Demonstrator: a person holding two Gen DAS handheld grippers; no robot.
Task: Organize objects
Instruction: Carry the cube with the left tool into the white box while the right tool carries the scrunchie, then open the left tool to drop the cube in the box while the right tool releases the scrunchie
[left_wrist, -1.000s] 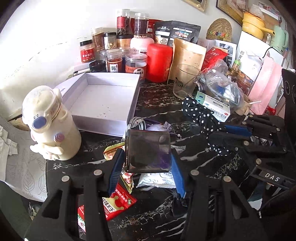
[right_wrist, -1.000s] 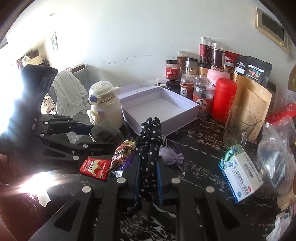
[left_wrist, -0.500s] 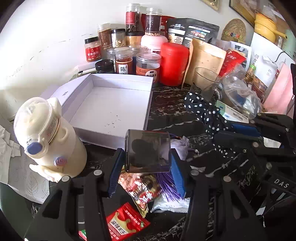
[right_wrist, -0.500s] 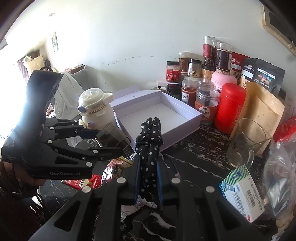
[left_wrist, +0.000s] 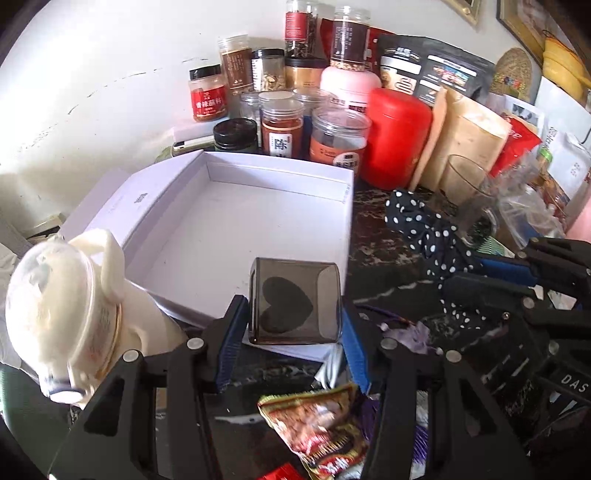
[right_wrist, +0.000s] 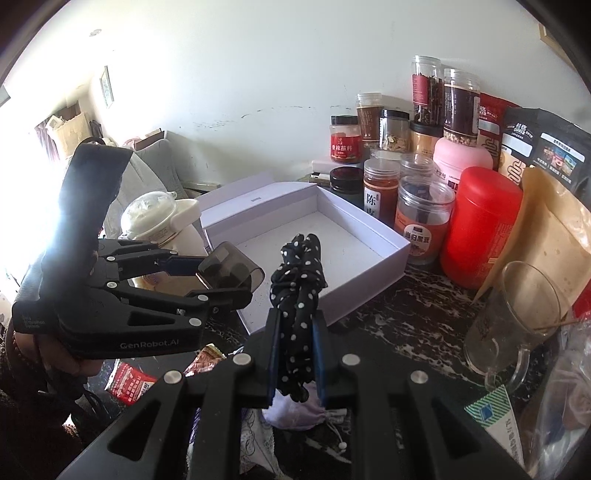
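Nearest in the left wrist view, the left gripper (left_wrist: 293, 325) is clamped on a smoky clear box (left_wrist: 293, 301) with a dark heart shape showing through it; the box sits squarely between the two blue pads, one on each side wall, and it hangs over the near edge of the white tray (left_wrist: 236, 236). Below the gripper a snack packet (left_wrist: 321, 421) lies on the dark marble table (left_wrist: 380, 236). To the left a cream flask (left_wrist: 70, 314) stands just beside the tray.

In the right wrist view the right gripper (right_wrist: 295, 354) is closed tight on a black polka-dot cloth (right_wrist: 297, 280), which is pinched between the pads and rises out past the fingertips, its top bunched over the tray's near corner. A small lilac pouch (right_wrist: 295, 410) lies on the table under the fingers. A glass mug (right_wrist: 517, 321) stands to the right, apart from the tray.

Behind the tray, jars (left_wrist: 280, 125) and a red canister (left_wrist: 399, 136) crowd against the wall, with paper bags (left_wrist: 461, 144) beside them
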